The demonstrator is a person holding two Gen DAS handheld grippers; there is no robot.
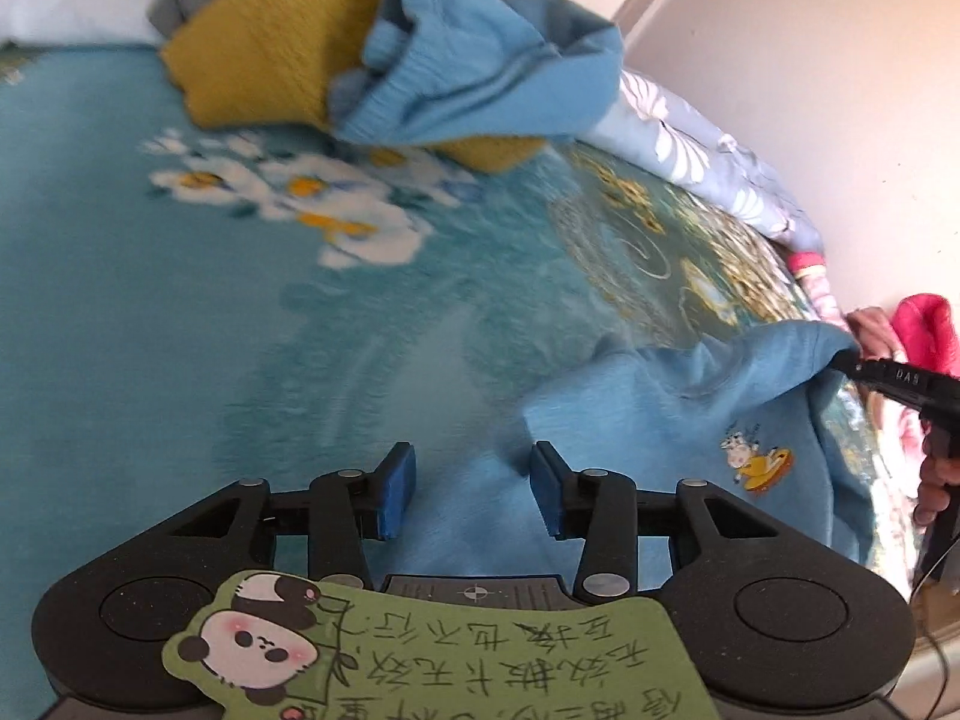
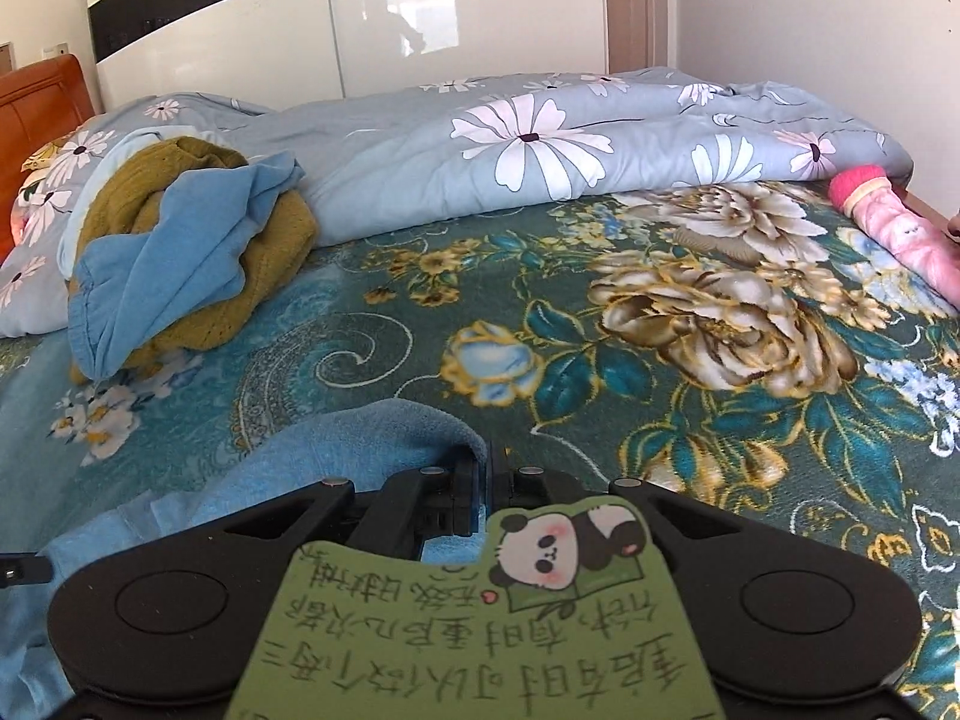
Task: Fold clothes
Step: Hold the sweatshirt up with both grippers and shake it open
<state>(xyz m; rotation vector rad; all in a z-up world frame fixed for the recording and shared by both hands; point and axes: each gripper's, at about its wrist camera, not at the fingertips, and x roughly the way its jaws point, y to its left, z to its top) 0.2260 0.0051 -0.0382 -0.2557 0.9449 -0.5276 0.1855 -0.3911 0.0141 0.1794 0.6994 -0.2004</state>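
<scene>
Soft blue cloth garment (image 1: 648, 420), fleecy blanket (image 2: 660, 330)

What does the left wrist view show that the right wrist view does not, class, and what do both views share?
Only the left wrist view shows the cartoon patch on the blue garment and the open left gripper. Only the right wrist view shows the wardrobe, the orange headboard and the right gripper's jaws shut on the cloth. Both show the mustard sweater, the flowered quilt and the floral blanket.

Both cameras sit low and close over the bed blanket (image 2: 720, 324), each looking forward past its own 2 fingers. Both see the clothes pile (image 1: 360, 48) (image 2: 180, 258) at 11 o'clock.
</scene>
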